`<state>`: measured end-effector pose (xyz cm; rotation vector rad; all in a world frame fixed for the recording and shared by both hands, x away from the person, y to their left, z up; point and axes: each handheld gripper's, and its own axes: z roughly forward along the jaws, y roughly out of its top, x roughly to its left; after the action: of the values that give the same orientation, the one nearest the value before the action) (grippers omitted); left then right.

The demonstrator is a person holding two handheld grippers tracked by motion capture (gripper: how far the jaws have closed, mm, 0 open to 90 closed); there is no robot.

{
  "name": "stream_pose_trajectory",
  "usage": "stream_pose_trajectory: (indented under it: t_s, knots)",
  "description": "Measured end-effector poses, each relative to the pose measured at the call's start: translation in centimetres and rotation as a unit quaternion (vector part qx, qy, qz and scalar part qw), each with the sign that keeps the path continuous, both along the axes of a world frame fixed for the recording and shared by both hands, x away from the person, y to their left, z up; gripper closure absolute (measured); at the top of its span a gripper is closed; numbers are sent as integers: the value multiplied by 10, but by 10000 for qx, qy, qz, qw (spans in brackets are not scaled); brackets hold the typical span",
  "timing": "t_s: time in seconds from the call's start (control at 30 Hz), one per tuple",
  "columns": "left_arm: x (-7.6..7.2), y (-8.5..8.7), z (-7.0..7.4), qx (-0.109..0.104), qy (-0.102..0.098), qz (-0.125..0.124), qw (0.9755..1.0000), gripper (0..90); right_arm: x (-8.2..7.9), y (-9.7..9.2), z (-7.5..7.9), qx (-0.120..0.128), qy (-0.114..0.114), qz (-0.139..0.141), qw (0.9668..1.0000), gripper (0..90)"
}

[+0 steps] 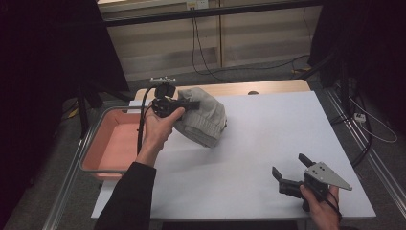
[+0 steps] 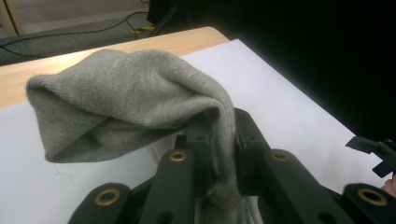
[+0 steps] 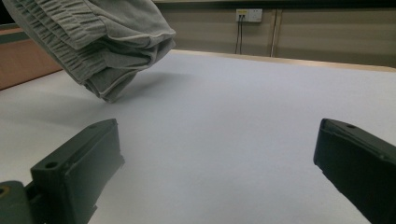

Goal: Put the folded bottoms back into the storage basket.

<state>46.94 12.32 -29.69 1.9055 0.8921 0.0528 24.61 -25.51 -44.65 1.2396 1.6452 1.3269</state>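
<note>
Step in hand: the left gripper (image 1: 190, 103) has a folded grey knit garment (image 1: 203, 120) pinched and lifted, so this looks like the carry stage of a pick-up.
Left claw: closed tight on a bunched fold of the garment (image 2: 135, 98); the left gripper view shows the cloth squeezed between the two black jaws and draping out beyond them.
Right claw: the right gripper (image 1: 293, 170) stands wide apart with nothing between its jaws, low over the white table top (image 1: 268, 139), well apart from the garment.
Garment: hanging from the left gripper, its lower edge just above or barely touching the table top; the right gripper view shows its ribbed cuff (image 3: 70, 42) clear of the surface with a shadow beneath. It sits just beside the pink tray (image 1: 107, 143), on the tray's table side.
Tray: off the table's left edge, apparently bare inside.
Next move, as a judgement: likely swing the garment sideways over the tray, or lay it out on the table. Either way it calls for keeping the pinch firm, since only one fold is held and the bulk could slip.
</note>
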Motion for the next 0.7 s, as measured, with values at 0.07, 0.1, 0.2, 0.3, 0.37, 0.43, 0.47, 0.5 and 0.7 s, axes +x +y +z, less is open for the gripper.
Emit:
stream_pose_trajectory:
  t_s: [0.07, 0.1, 0.2, 0.3, 0.37, 0.43, 0.47, 0.5, 0.7]
  knots:
    - [-1, 2, 3, 16, -22, -7, 10000, 800, 0, 0, 0, -3, 0, -1, 10000, 6]
    - [-1, 2, 4, 1, -42, 6, 10000, 800, 0, 0, 0, -8, 2, -2, 10000, 6]
    - [-3, 6, 10, 43, -111, 11, 9999, 800, 0, 0, 0, -12, 11, -3, 10000, 5]
    - [-6, 8, 15, 95, -182, -5, 9998, 800, 0, 0, 0, -16, 7, -8, 10000, 6]
    - [-6, 9, 17, 103, -213, -1, 9997, 800, 0, 0, 0, -17, 8, -10, 10000, 5]
    - [-8, 10, 22, 154, -276, 20, 9995, 801, 0, 1, 0, -23, 4, -11, 10000, 6]
    - [-8, 10, 22, 154, -276, 20, 9995, 801, 0, 1, 0, -23, 4, -11, 10000, 6]
    - [-9, 10, 24, 152, -314, 30, 9994, 801, 0, 1, 0, -20, 8, -10, 10000, 5]
    - [-13, 14, 35, 264, -485, 63, 9985, 800, 0, 0, 0, -23, 5, -5, 10000, 6]
